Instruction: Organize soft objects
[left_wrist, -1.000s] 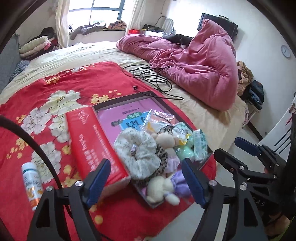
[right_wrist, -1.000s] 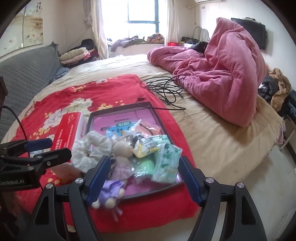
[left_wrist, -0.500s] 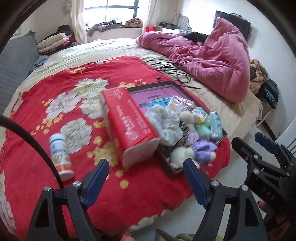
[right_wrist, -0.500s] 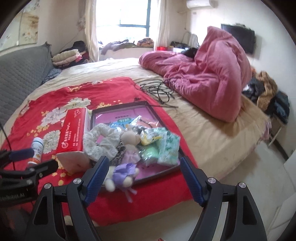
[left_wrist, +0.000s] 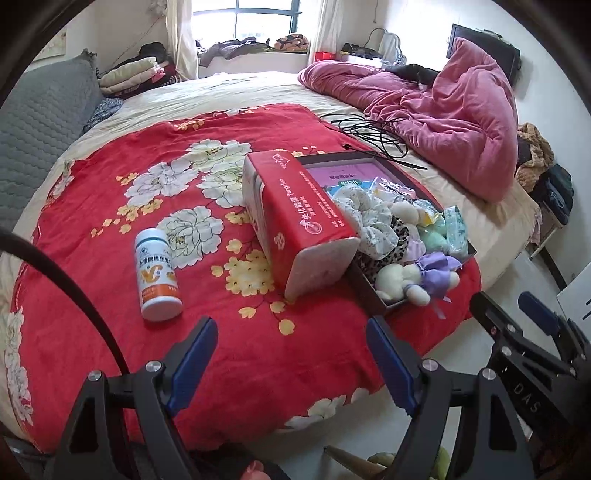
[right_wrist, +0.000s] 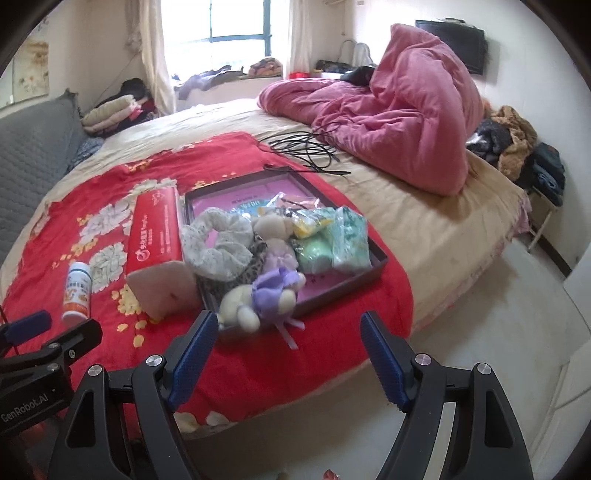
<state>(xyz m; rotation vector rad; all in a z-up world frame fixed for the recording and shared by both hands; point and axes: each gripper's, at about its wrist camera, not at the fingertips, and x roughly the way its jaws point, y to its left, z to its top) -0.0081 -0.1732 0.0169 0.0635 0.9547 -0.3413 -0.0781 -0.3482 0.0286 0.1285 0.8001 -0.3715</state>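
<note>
Shallow dark tray (right_wrist: 376, 260) on the red floral blanket, holding a pale scrunchie (right_wrist: 216, 243), cream plush toy with lilac bow (right_wrist: 264, 295) at its near edge, green packets (right_wrist: 349, 236) along its right side

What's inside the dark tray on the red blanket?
The tray holds a pale scrunchie, a plush doll in a purple dress, a leopard-print piece and green packets, piled over a pink printed sheet. Anything beneath the pile is hidden.

Bright window (right_wrist: 236, 22); bed (right_wrist: 424, 221); grey sofa (left_wrist: 33, 122).
</note>
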